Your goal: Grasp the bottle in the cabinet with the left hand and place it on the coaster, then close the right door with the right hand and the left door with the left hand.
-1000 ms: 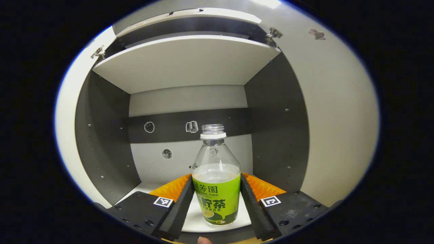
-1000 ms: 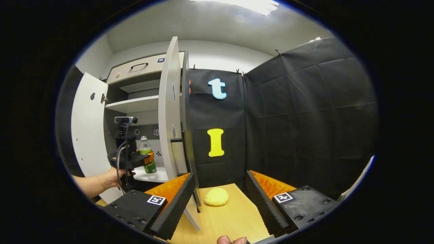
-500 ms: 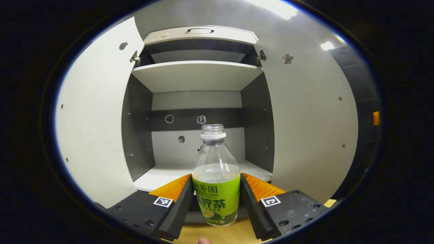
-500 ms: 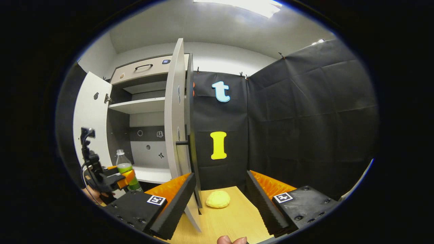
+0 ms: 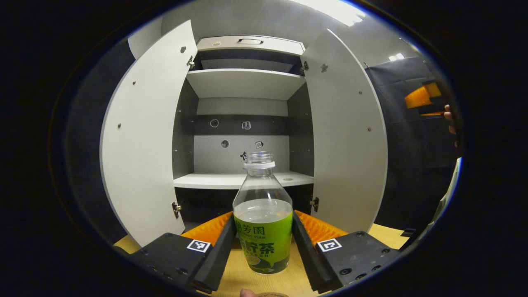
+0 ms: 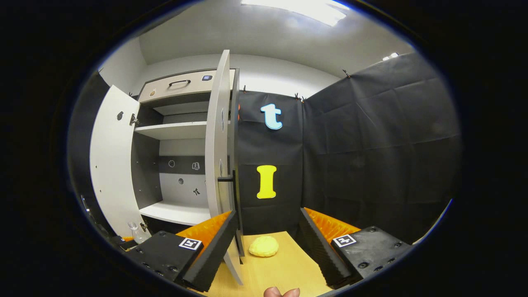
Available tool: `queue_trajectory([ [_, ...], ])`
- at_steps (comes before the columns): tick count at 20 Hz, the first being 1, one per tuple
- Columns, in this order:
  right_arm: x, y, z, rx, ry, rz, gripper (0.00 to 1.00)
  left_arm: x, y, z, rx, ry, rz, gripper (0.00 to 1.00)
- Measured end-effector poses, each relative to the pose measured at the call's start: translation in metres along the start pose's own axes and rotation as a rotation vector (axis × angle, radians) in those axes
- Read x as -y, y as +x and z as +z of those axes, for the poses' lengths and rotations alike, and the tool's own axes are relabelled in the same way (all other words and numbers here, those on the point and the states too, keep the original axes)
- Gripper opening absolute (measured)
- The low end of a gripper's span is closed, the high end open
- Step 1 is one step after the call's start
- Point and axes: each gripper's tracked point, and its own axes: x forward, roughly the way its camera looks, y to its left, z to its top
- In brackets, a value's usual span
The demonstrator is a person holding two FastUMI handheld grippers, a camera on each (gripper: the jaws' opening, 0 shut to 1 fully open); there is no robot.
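Here the left hand-held gripper (image 5: pixel 264 243) is squeezing the bottle (image 5: pixel 262 220) at its labelled belly, above the bench (image 5: pixel 247 276), outside the cabinet (image 5: pixel 243 82). Uncapped, half full, thin-walled: probably light, sloshing, crushable. Right hand-held gripper (image 6: pixel 268 243) is gaping empty.

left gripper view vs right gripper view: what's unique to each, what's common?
Left gripper view: left gripper shut on the uncapped green-label bottle, outside the cabinet, above the wooden table.

Right gripper view: open right gripper, a yellow lumpy object, the right door's black handle.

Both: open cabinet, both doors open, bare lower shelf.
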Motion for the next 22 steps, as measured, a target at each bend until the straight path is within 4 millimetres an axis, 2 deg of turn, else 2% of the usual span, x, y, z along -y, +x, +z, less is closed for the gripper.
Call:
queue_trajectory([
  [4, -0.003, 0.008, 0.007, 0.010, 0.015, 0.013, 0.99, 0.010, -0.015, -0.040, -0.025, -0.013, -0.016, 0.79],
  [11, 0.005, 0.019, -0.007, -0.042, 0.049, -0.013, 0.99, 0.010, -0.032, -0.121, -0.120, -0.030, -0.033, 0.79],
  [16, 0.001, 0.024, -0.008, -0.054, 0.083, -0.004, 0.99, 0.009, -0.036, -0.151, -0.130, -0.020, -0.062, 0.79],
  [22, 0.012, 0.024, -0.015, -0.082, 0.086, -0.039, 0.99, 0.010, -0.038, -0.176, -0.148, -0.014, -0.076, 0.79],
])
